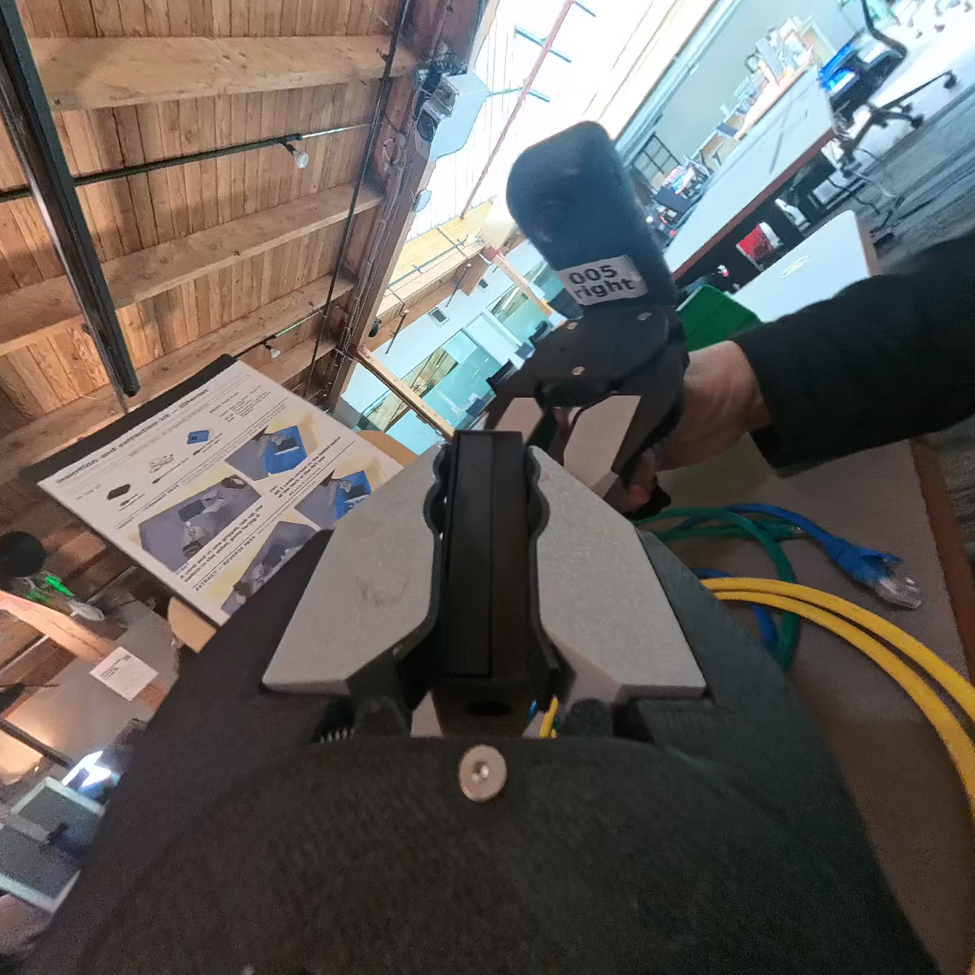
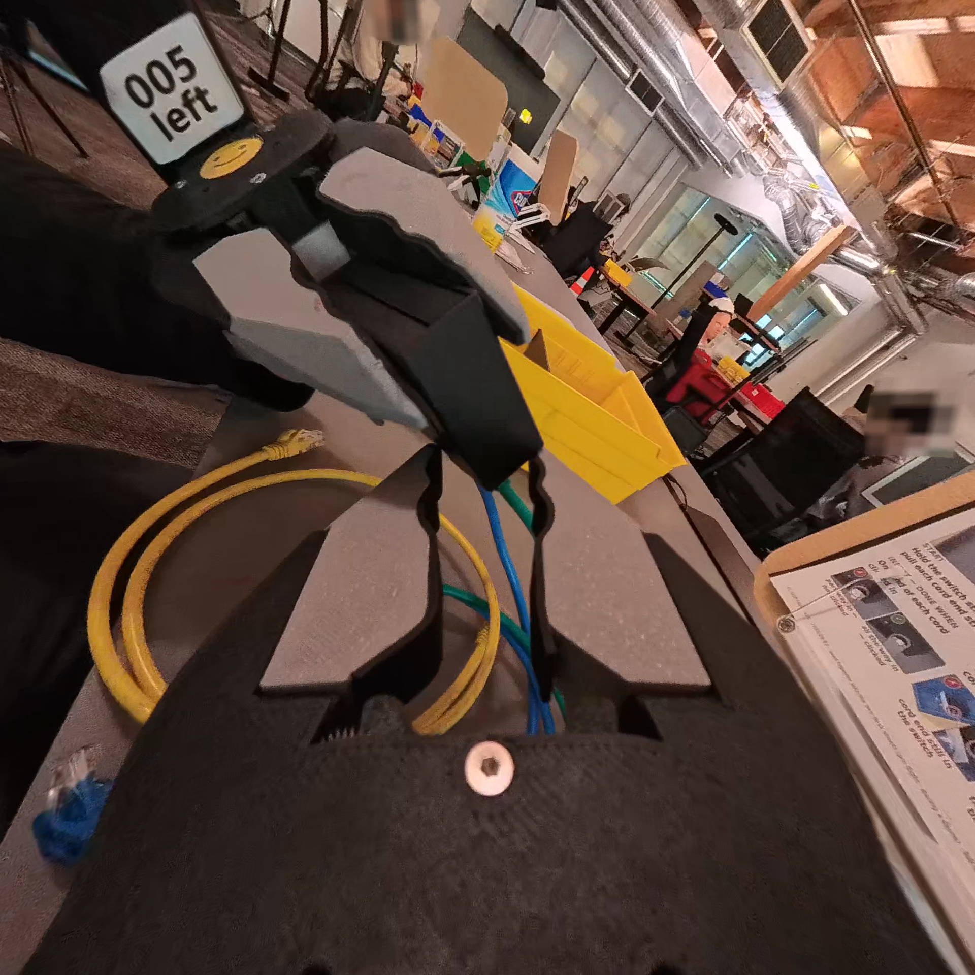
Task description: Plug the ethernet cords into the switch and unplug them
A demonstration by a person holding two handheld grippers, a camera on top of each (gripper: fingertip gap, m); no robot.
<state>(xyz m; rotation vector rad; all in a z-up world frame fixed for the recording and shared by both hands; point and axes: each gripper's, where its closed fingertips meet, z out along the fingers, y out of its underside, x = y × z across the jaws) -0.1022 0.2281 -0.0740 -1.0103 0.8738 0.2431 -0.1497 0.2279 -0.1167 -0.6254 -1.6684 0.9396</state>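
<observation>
My left gripper (image 1: 483, 448) is shut on the black switch (image 1: 483, 554) and holds it above the table. In the right wrist view the left gripper (image 2: 459, 369) holds the switch (image 2: 464, 401) tilted, its lower end just above my right gripper (image 2: 483, 464). The right gripper is open and empty. A blue cord (image 2: 506, 554) and a green cord (image 2: 519, 506) run between its fingers up to the switch's lower end; the joint is hidden. A coiled yellow cord (image 2: 121, 580) lies on the table, plug free. The right gripper (image 1: 638, 490) points down by the cords.
A yellow bin (image 2: 580, 401) stands behind the switch. An instruction sheet on a board (image 2: 870, 633) lies to the right, also in the left wrist view (image 1: 211, 475). A loose blue plug (image 1: 870, 570) lies near the table's edge (image 1: 944, 527). A person's hand (image 1: 723, 401) holds the right gripper. The left gripper's tips are roughly 6 cm from the right gripper's.
</observation>
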